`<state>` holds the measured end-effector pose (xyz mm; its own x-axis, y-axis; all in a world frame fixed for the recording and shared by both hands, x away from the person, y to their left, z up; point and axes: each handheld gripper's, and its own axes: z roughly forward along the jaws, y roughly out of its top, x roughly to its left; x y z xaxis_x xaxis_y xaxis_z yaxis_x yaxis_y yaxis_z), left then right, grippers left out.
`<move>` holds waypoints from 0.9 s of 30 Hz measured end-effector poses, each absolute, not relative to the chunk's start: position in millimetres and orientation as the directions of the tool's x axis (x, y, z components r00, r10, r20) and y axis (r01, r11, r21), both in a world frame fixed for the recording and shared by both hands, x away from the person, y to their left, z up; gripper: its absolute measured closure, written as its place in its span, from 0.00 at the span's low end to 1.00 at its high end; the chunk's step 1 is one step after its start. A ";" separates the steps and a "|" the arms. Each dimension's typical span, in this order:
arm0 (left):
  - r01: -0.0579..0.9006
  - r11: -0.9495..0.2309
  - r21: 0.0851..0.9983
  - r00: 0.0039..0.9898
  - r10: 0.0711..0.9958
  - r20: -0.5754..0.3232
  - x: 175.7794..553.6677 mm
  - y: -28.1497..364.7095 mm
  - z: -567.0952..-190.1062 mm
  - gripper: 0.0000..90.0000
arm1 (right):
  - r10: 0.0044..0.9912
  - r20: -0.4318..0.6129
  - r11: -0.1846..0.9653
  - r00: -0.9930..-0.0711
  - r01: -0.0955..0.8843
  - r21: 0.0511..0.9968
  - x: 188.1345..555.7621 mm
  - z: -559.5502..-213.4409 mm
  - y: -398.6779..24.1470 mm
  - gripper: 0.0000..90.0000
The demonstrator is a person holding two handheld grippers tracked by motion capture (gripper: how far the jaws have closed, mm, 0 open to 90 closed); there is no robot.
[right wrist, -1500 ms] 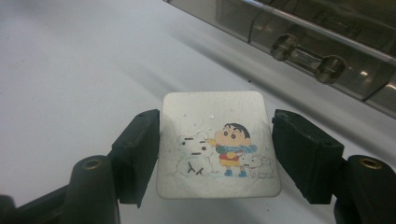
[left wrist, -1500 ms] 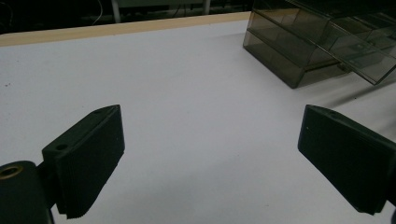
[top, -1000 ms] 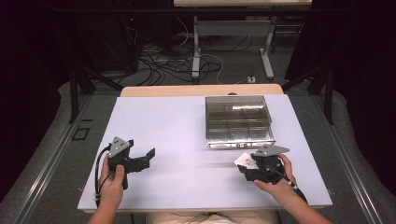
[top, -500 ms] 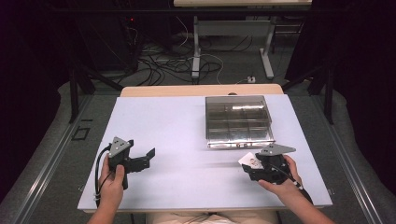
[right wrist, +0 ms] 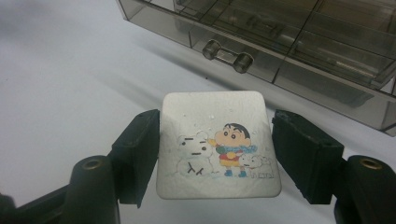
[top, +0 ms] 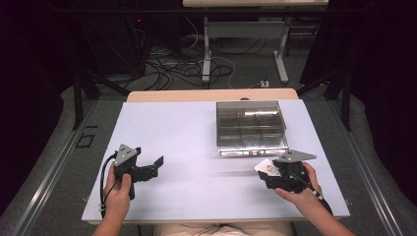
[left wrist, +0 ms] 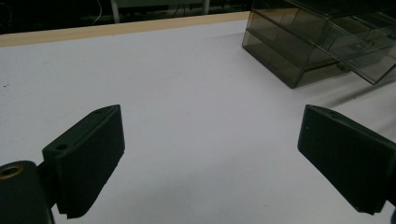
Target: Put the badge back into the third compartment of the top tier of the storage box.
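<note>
Bare table [top: 196, 147] leftward; compartment box [top: 251, 128] just ahead of right claw [top: 268, 169].

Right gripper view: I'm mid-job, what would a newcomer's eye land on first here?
Probably the white cartoon card, a child beside a snowman, clamped flat between the right gripper jaws. Just beyond it stands the smoky clear compartment box with its front latch. On the table's other side, the left gripper stands open, holding nothing.

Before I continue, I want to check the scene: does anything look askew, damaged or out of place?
Nothing stands out. The cartoon card sits straight between the right gripper fingers, and the clear compartment box lies square on the white table, with nothing spilled.
</note>
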<state>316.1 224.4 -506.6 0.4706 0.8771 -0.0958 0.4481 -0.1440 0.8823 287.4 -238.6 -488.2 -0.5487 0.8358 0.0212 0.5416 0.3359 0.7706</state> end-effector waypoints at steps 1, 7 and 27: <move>0.448 -0.144 0.882 0.471 0.877 -0.096 316.2 224.4 -506.6 0.08 | 0.839 0.027 0.327 -0.543 0.544 0.772 287.6 -487.7 -238.3 0.37; 0.447 -0.146 0.883 0.472 0.877 -0.094 316.3 224.4 -506.6 0.08 | 0.849 0.044 0.304 -0.527 0.554 0.775 288.8 -482.6 -239.6 0.37; 0.447 -0.144 0.883 0.471 0.877 -0.096 316.3 224.4 -506.5 0.08 | 0.885 0.053 0.248 -0.462 0.564 0.788 304.2 -461.3 -252.6 0.37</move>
